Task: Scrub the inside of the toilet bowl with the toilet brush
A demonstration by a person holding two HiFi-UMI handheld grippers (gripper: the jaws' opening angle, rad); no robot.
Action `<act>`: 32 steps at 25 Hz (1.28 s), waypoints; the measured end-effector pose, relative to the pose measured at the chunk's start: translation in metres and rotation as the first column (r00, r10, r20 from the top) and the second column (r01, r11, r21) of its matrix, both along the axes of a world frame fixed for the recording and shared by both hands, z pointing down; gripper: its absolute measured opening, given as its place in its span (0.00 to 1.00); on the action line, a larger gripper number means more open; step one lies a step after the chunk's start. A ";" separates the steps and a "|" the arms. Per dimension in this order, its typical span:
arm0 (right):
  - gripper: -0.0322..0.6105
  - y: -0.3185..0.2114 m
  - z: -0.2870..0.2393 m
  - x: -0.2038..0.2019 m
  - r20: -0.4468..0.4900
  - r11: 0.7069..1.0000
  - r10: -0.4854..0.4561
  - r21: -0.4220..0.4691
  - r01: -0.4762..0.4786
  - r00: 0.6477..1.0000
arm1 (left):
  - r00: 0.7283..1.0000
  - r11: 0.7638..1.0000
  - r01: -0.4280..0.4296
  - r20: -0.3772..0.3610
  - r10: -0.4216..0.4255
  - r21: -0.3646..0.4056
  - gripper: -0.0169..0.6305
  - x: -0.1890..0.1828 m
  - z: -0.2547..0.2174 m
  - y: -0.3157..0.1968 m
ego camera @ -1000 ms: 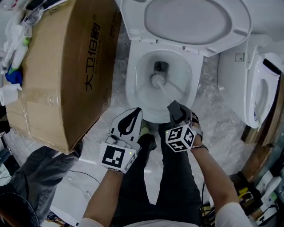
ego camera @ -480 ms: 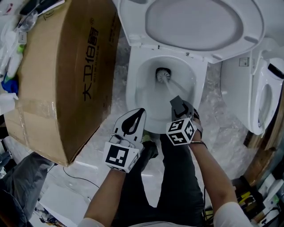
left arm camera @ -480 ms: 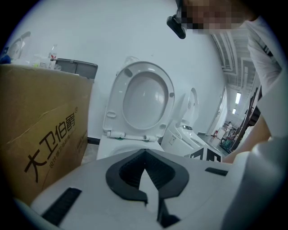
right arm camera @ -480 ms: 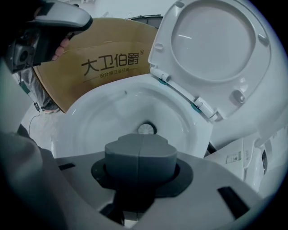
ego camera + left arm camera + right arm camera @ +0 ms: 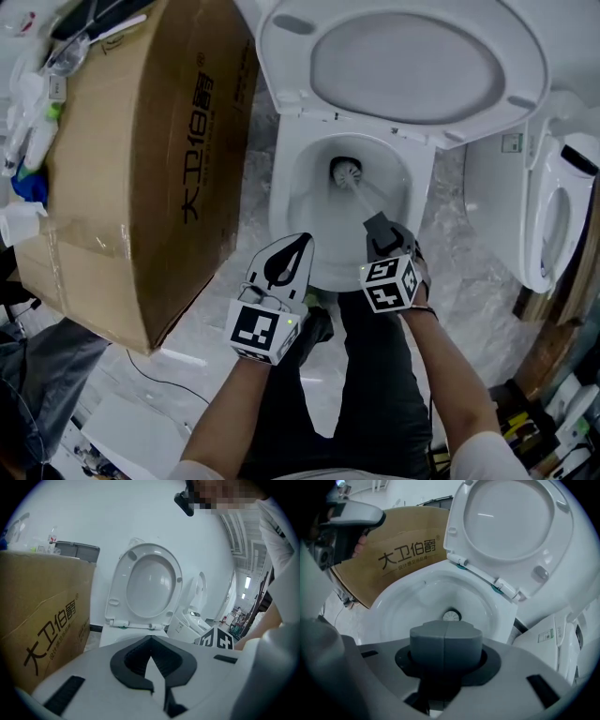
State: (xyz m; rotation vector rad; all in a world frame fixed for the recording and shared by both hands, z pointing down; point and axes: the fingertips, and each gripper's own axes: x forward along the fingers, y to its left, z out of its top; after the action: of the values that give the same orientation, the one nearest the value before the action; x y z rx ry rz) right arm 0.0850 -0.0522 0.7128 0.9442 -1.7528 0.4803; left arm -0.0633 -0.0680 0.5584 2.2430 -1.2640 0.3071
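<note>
The white toilet bowl [image 5: 292, 202] stands open with its seat and lid [image 5: 403, 56] tipped up. The toilet brush head [image 5: 345, 172] sits deep in the bowl at the drain, and its pale handle slants back to my right gripper [image 5: 377, 225], which is shut on it. In the right gripper view the brush head [image 5: 451, 616] shows just past the closed jaws of the right gripper [image 5: 446, 629]; the handle itself is hidden. My left gripper [image 5: 300, 244] hovers at the bowl's near left rim, shut and holding nothing; the left gripper [image 5: 151, 641] points at the raised lid [image 5: 149, 581].
A big cardboard box [image 5: 141, 159] stands close on the toilet's left. A second white toilet [image 5: 553, 216] stands at the right. Clutter lies beyond the box at far left, cables and tools on the floor near my legs. Crinkled plastic sheet covers the floor round the toilet.
The brush head has moved from the middle of the bowl farther back into the drain. Both grippers shifted slightly toward the bowl.
</note>
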 end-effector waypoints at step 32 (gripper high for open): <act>0.29 0.094 -0.385 0.042 0.278 0.991 0.098 0.062 -0.119 0.956 | 0.994 0.995 -0.096 -0.048 0.096 0.007 0.04 0.043 -0.310 0.077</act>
State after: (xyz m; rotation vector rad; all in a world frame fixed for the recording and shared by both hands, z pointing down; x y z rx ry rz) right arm 0.1272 0.0419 0.3280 1.0739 -1.9877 0.6429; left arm -0.0204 0.0090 0.2482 2.3052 -1.1348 0.2841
